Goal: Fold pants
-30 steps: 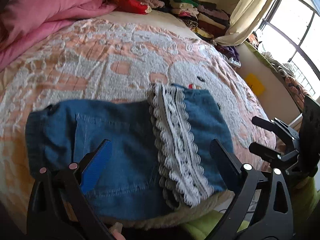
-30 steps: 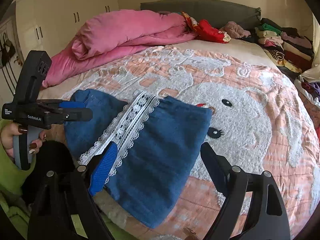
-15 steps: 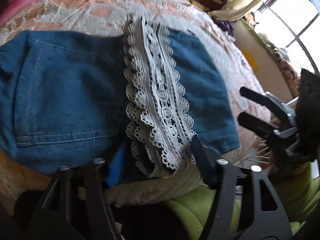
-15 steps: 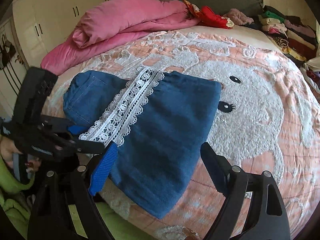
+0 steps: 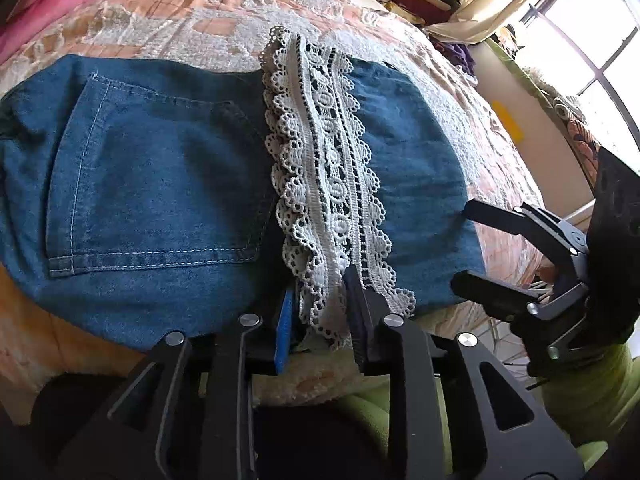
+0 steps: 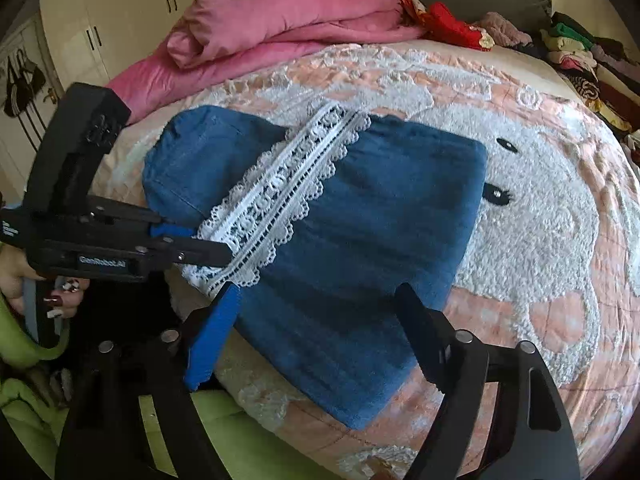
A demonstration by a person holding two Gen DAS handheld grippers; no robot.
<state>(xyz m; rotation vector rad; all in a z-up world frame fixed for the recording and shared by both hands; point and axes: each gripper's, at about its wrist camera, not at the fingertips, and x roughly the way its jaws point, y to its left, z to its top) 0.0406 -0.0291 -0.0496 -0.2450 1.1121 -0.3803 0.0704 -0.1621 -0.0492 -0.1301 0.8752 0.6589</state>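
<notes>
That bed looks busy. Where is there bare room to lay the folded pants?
The bedspread lies bare right of the denim pants, over the cartoon face, and between the pants and the pink duvet. It is crowded along the clothes pile and at the near edge, where the left gripper pinches the lace trim.

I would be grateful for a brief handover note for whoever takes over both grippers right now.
Left gripper: shut on the lace trim at the near edge of the denim pants.
Right gripper: open, hovering over the near right part of the pants, holding nothing.
Pants lie on the bedspread near the bed's edge, one leg end with lace folded back over the pocket side.
Done: first fold-over.
Left: probably grip the right end with the right gripper, fold again, and flatten.
</notes>
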